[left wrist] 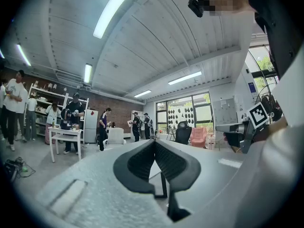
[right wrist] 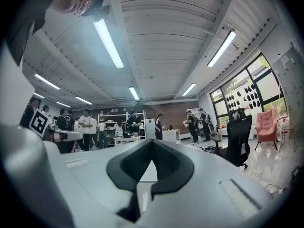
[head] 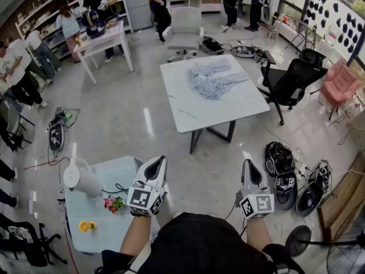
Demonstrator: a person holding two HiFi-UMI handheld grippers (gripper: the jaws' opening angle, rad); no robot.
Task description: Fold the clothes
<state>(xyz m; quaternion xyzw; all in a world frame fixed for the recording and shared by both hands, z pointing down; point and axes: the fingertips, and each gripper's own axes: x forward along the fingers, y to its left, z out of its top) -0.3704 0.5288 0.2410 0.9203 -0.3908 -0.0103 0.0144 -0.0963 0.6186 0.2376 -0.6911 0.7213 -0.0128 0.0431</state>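
- Left gripper [head: 160, 160]: your left hand holds it level, low in the head view, over the floor beside the small pale-blue desk [head: 126, 169]. In the left gripper view its fingers [left wrist: 137, 161] are closed tip to tip, with nothing between them.
- Right gripper [head: 248, 164]: your right hand holds it level, beside the left one and apart from it. In the right gripper view its fingers [right wrist: 167, 164] are also pressed together and empty.
- Marker cubes: each gripper carries one at its rear, near your wrists.
- Clothes [head: 215, 77]: a light blue-grey garment lies crumpled on the far half of the white desk [head: 197, 114]. It is bunched, not flat, and lies clear of the desk edges.
- Relation: both grippers are well apart from the white desk, and open floor lies between them and its near edge. Neither touches the clothes.
- Seating: a black office chair [head: 295, 77] stands just beside the right side of the white desk, a white chair [head: 185, 26] stands beyond its far edge, and a pink chair [head: 340, 84] stands further right.
- Small pale-blue desk: it carries a white object [head: 78, 178], a bunch of flowers [head: 112, 203] and a small yellow item [head: 86, 226].
- Floor: black equipment and cables [head: 283, 165] lie to the right of the right gripper.
- Background: several persons stand near shelving and another white desk [head: 106, 39] at the far left.
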